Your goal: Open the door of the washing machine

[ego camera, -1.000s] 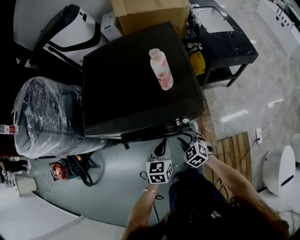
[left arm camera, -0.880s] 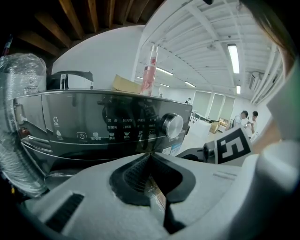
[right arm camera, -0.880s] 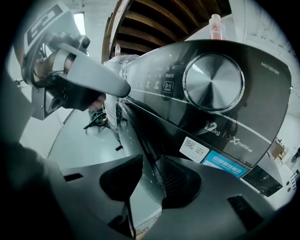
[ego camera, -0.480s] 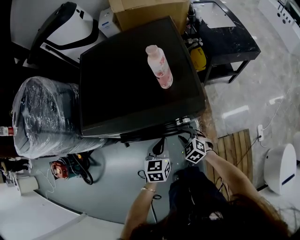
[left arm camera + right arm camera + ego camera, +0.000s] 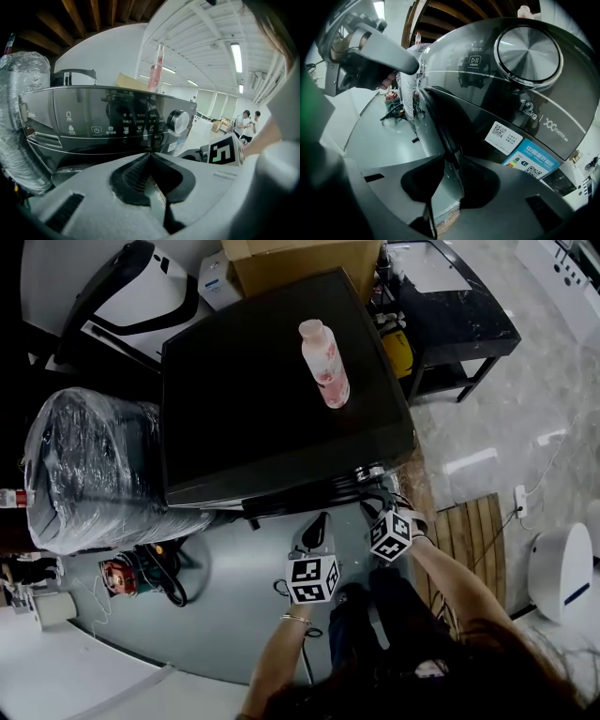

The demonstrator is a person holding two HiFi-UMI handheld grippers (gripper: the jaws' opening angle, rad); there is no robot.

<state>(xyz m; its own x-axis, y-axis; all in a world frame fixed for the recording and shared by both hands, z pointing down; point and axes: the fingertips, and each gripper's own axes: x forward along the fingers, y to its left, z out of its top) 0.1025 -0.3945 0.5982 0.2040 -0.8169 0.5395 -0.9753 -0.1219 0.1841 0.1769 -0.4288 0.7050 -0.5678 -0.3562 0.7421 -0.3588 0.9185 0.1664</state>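
Overall: a black washing machine [image 5: 281, 390] stands in the middle of the head view, its front turned toward the person, who holds both grippers close before it.
Door: the door [image 5: 440, 125] sits on the front face, below the control panel [image 5: 108, 112] — its dark curved rim shows in the right gripper view, running down toward that gripper's jaws.
Right gripper: the right gripper [image 5: 450, 158] is low at the right part of the front and points downward; its jaws are closing, the edge of the rim lies between the pads, and the pads look to bear on it.
Left gripper: the left gripper [image 5: 150, 157] hangs just left of the other, a little back from the front; its jaws meet at the tips with nothing between them.
Panel: a round silver knob [image 5: 528, 49] sits at its right end, with stickers [image 5: 532, 161] on the front below it.
Machine top: a pink bottle [image 5: 323, 364] stands upright toward the back right.
Left side: a bundle [image 5: 89, 474] wrapped in clear plastic, just beside the machine.
Behind: a cardboard box [image 5: 300, 263] at the rear edge.
Right side: a black table [image 5: 459, 310], near the back corner.
Ground: grey floor [image 5: 234, 606] — and a slatted wooden board [image 5: 469, 540] beside the person's right arm.
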